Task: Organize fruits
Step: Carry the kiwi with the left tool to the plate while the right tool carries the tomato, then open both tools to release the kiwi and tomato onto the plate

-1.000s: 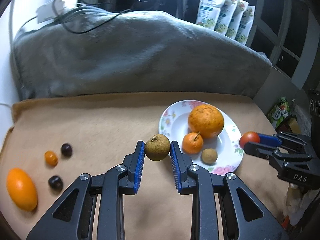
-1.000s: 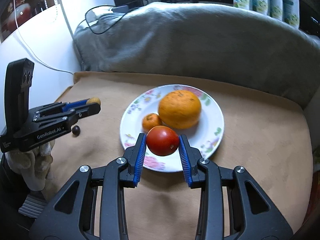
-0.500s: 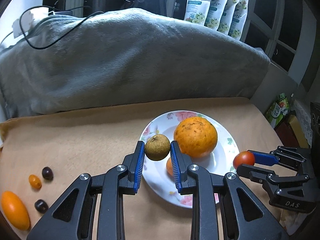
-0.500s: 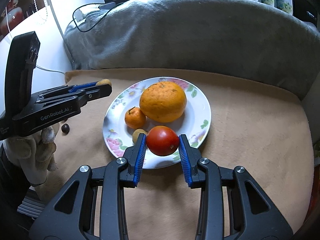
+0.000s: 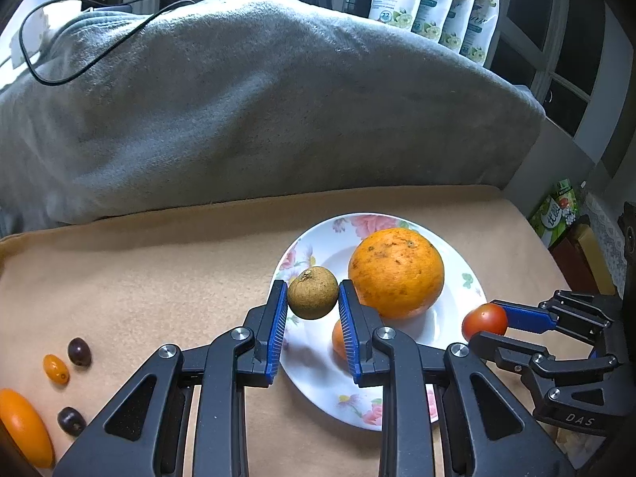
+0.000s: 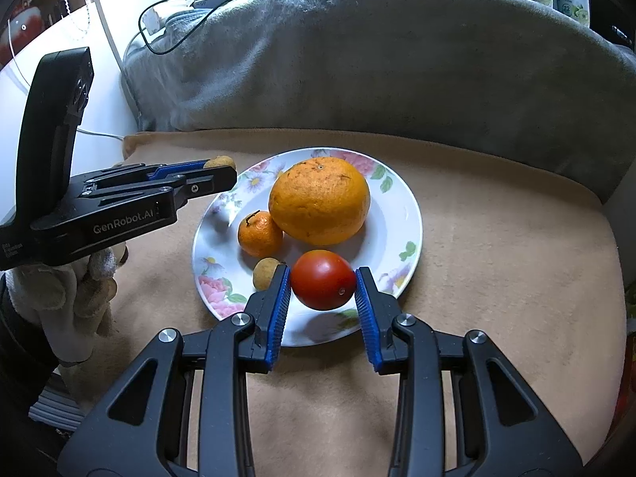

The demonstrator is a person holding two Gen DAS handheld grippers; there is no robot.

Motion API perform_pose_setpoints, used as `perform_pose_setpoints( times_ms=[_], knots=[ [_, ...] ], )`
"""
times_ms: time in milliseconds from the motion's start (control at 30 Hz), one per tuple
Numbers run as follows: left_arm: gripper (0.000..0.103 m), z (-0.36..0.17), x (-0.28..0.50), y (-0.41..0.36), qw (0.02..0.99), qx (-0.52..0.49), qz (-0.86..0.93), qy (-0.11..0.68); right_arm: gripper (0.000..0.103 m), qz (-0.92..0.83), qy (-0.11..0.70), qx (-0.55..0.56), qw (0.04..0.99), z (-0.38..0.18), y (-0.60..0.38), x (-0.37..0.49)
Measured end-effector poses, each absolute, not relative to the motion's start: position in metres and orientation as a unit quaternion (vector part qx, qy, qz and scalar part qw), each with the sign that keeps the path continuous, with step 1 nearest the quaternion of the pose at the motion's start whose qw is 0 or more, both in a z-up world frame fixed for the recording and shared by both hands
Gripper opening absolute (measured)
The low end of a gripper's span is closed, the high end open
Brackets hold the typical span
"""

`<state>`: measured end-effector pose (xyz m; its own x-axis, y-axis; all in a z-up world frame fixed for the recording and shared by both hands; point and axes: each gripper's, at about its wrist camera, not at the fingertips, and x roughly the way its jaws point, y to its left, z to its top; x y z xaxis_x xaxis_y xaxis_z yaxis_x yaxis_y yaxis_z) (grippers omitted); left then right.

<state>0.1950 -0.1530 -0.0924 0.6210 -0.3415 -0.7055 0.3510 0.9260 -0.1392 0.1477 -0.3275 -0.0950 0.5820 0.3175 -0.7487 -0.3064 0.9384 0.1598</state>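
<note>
The left tool point(image 5: 313, 302) is closed on a round brown-green fruit point(image 5: 313, 293), stem scar tilted up and slightly left, held above the left rim of the floral plate point(image 5: 471, 278). The fruit is nearly spherical, with no clear long axis, and its skin is rough and dull. The right tool point(image 6: 322, 292) is clamped on a red tomato point(image 6: 322, 279), glossy and slightly wider than tall, its long axis running across between the blue pads point(image 6: 279, 306); it hangs over the plate's near edge.

On the plate lie a large orange point(image 6: 319, 200) with dark speckles, a small mandarin point(image 6: 260, 233) touching its left side, and a small tan fruit point(image 6: 265, 273) just beside the right tool's left pad. Well to the left on the tan cloth point(image 5: 139, 278) are 2 dark grapes point(image 5: 79, 351), a small orange kumquat point(image 5: 56, 368) and a larger oval orange fruit point(image 5: 24, 427). A grey blanket point(image 5: 258, 119) rises behind the cloth, with a black cable point(image 5: 79, 63) across it.
</note>
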Motion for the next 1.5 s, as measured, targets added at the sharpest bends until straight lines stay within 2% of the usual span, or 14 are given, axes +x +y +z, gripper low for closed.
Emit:
perform_pose_setpoints(
  times_ms=[833,900,933,967,1033,1167,1200,1233,1300,1367,1500],
  knots=[
    [0.025,-0.091,0.197,-0.158,0.898,0.008,-0.201,0.391,0.035,0.172,0.424,-0.001,0.889,-0.097,-0.324,0.148],
    [0.036,-0.09,0.196,-0.158,0.899,0.007,-0.201,0.389,0.044,0.172,0.421,0.0,0.891,-0.096,-0.324,0.147],
    [0.038,-0.09,0.196,-0.158,0.899,0.007,-0.201,0.388,0.054,0.172,0.417,0.0,0.892,-0.095,-0.325,0.147],
    [0.038,-0.09,0.196,-0.158,0.899,0.006,-0.202,0.387,0.059,0.173,0.413,0.0,0.894,-0.093,-0.325,0.146],
    [0.038,-0.089,0.196,-0.158,0.9,0.007,-0.203,0.386,0.059,0.175,0.411,0.0,0.895,-0.091,-0.325,0.146],
    [0.058,-0.087,0.194,-0.157,0.901,0.004,-0.204,0.382,0.06,0.176,0.411,-0.005,0.895,-0.091,-0.323,0.145],
    [0.059,-0.087,0.193,-0.157,0.901,0.003,-0.205,0.382,0.061,0.177,0.41,-0.006,0.895,-0.091,-0.322,0.145],
    [0.059,-0.087,0.193,-0.157,0.901,0.003,-0.205,0.381,0.068,0.178,0.409,-0.008,0.895,-0.091,-0.321,0.144],
    [0.071,-0.086,0.192,-0.156,0.902,0.002,-0.204,0.38,0.076,0.179,0.404,-0.01,0.897,-0.09,-0.32,0.142],
    [0.073,-0.085,0.192,-0.155,0.903,0.002,-0.203,0.379,0.081,0.181,0.403,-0.01,0.897,-0.09,-0.319,0.14],
    [0.073,-0.084,0.191,-0.155,0.903,0.005,-0.2,0.38,0.084,0.181,0.4,-0.01,0.898,-0.088,-0.319,0.137]
  ],
)
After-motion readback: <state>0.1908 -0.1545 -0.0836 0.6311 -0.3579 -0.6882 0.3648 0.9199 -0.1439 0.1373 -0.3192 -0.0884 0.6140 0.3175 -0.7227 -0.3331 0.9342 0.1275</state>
